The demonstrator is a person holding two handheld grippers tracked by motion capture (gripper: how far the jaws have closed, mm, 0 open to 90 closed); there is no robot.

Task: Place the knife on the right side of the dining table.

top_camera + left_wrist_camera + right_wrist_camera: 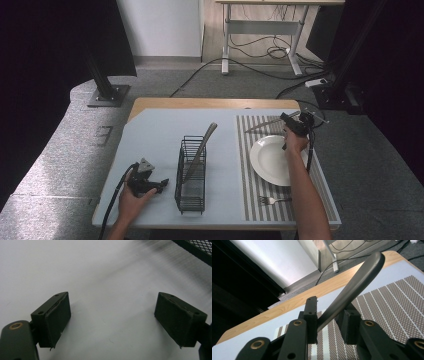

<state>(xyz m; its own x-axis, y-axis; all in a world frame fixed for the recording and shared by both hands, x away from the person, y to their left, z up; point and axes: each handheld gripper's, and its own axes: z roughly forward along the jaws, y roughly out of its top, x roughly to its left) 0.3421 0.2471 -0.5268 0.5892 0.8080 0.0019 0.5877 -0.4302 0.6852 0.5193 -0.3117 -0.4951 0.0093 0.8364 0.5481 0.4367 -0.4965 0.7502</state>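
My right gripper (286, 120) hovers low over the far end of the striped placemat (260, 185), just beyond the white plate (272, 160). A grey metal utensil (262, 126) lies between its jaws and reaches out to the left. In the right gripper view (329, 315) the utensil's rounded handle (359, 277) leans on the left pad (311, 315), and a thin gap shows beside the right pad. My left gripper (162, 184) rests on the table left of the black wire rack (191, 175). Its jaws stand wide open (112, 317) with bare tabletop between them.
Another utensil (202, 147) stands slanted in the rack. A fork (272, 200) lies on the near part of the placemat. The table's wooden far edge (215, 103) lies just beyond the mat. Cables and a desk frame sit on the floor behind.
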